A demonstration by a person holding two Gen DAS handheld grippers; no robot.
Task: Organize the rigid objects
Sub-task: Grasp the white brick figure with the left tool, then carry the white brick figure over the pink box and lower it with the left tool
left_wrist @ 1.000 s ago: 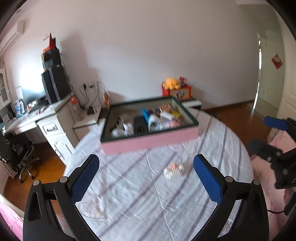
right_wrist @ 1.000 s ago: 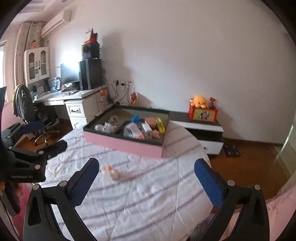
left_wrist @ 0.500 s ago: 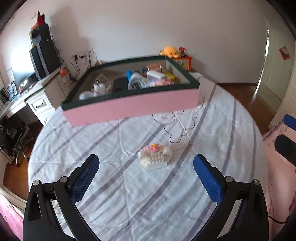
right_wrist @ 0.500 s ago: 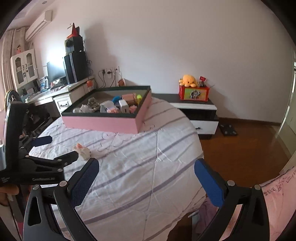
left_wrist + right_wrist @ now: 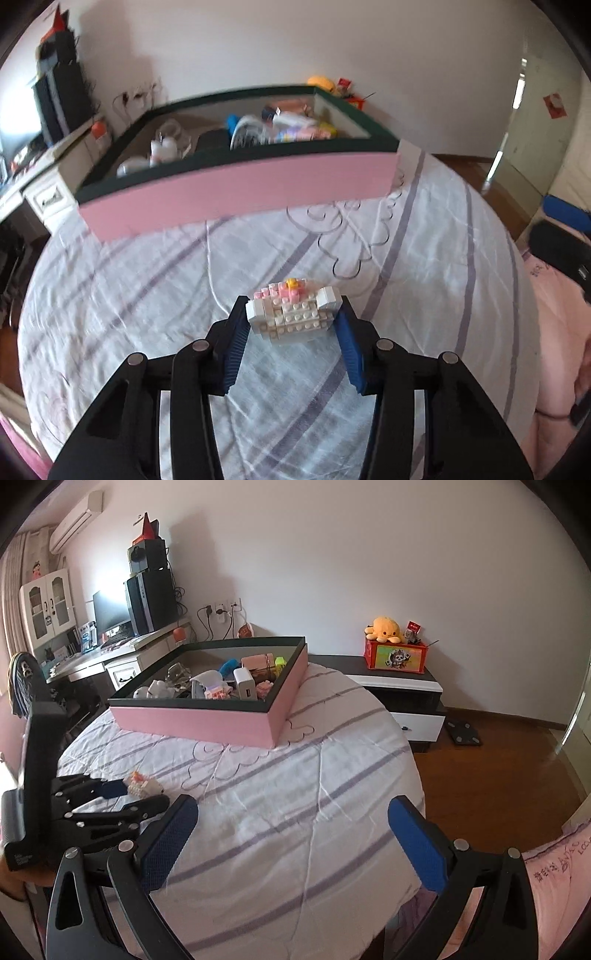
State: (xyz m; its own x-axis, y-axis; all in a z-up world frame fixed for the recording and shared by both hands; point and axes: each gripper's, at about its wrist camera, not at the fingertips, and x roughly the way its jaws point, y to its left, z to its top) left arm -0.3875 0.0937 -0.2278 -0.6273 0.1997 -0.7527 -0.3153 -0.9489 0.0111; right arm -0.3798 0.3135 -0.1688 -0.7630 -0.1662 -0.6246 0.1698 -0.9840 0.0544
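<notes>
Left gripper [image 5: 291, 325]: two black fingers faced with ribbed blue pads [image 5: 233, 345], just closed in on one brick model [image 5: 293, 310]; the pads appear to press its sides, though slight blur leaves full contact uncertain. The model, built of studded white plastic bricks with a pink top and one yellow piece, is seen resting on the tablecloth [image 5: 147, 295], near the table's front and well apart from the box.

Right gripper [image 5: 291, 830]: two blue-padded fingers spread wide, nothing between them, held over the cloth.

The cloth is shown as wrinkled white fabric with lilac stripes and stitched scrolls, draped over one round table. Beyond stands one shallow rectangular box [image 5: 207, 722], pink-walled with a dark green rim, holding a jumble of small objects too crowded to be counted. One orange plush toy [image 5: 384, 628] is seen on a red box [image 5: 395, 658].
</notes>
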